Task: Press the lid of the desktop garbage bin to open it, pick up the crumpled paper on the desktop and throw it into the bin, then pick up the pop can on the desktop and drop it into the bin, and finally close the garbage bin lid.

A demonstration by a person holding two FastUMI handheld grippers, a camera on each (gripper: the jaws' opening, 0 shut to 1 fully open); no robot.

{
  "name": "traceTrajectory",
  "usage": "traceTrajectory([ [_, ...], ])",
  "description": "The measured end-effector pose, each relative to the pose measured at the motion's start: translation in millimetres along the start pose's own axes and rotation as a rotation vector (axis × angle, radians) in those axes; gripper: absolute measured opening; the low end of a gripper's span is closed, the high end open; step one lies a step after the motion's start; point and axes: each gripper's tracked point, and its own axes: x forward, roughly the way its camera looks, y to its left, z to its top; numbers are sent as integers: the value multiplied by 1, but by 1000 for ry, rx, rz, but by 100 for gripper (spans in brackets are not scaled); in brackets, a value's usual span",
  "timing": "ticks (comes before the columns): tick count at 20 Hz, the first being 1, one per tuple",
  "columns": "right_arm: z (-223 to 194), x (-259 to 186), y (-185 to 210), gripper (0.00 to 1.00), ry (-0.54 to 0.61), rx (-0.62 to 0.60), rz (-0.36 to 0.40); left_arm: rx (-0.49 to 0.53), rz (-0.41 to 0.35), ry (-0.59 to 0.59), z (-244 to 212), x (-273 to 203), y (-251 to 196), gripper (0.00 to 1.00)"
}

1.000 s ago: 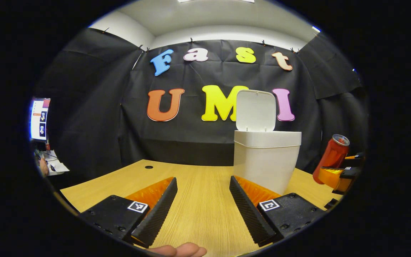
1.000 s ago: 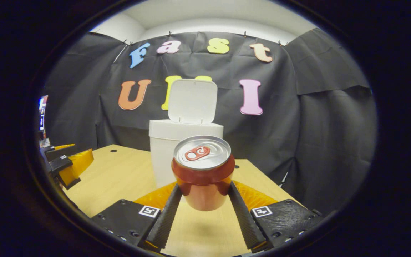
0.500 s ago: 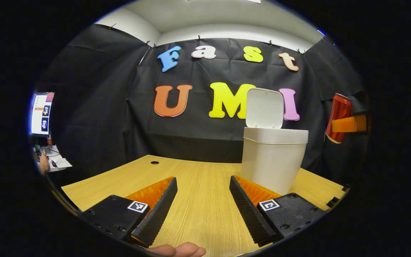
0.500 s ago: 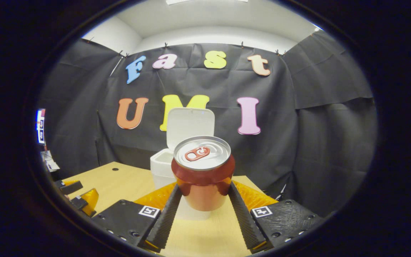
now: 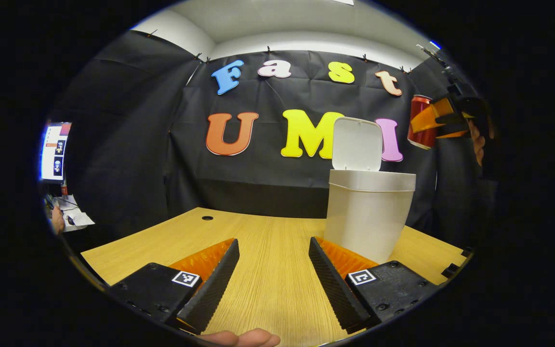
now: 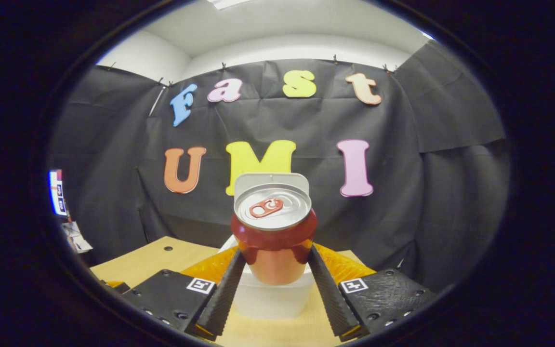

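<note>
Pop can (image 6: 273, 236): clamped upright between both fingers of the right gripper (image 6: 274, 270), centre of the right gripper view, silver top facing the camera; upper right of the left gripper view, beside the hand (image 5: 476, 137) carrying it.
Right gripper: closed on the can's lower body, one finger pressing each side.
Garbage bin (image 5: 368, 212): standing on the wooden desktop (image 5: 268, 270), right of centre in the left gripper view, lid (image 5: 357, 143) raised upright behind the mouth.
Key relation: can held high, above the level of the rim and to its right in the left gripper view; in the right gripper view, bin body (image 6: 270, 299) directly below and behind the can, lid top peeking over it. Likely needs carrying a little forward over the mouth before release.
Long axis: vertical, matching a straight drop.
Left gripper (image 5: 273, 282): fingers spread wide, nothing between them, low over the desktop at bottom centre, bin just beyond its right finger.
Nearer gripper for the drop: right.
Crumpled paper: not on the visible desktop, probably binned.
</note>
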Motion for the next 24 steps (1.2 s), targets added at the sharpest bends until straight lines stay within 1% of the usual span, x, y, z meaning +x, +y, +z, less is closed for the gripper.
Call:
traceTrajectory([
  [2,6,26,-8,79,-5,-12,-21,7,-22,-7,2,-2,-6,96],
  [3,4,38,-8,79,12,-1,-18,21,-30,-6,1,-2,-8,96],
  [6,5,68,0,79,38,38,50,48,-39,-9,2,-4,-9,96],
  [7,5,79,0,80,35,25,59,45,-40,-3,0,-4,-8,96],
  [9,1,99,-2,79,29,-40,68,45,-32,4,-1,-2,-4,96],
  [11,-15,115,0,80,74,-53,82,36,-25,15,-5,-1,-1,96],
  [13,-29,122,7,80,128,-4,119,26,-22,26,-8,1,0,96],
  [14,-31,125,13,80,142,12,138,26,-20,30,-10,2,1,96],
  [15,-32,126,12,81,143,26,140,27,-19,33,-11,2,2,96],
  [17,-34,130,5,80,143,30,116,31,-20,38,-14,5,2,96],
  [24,-36,134,3,80,144,25,92,21,-10,71,-23,8,6,96],
])
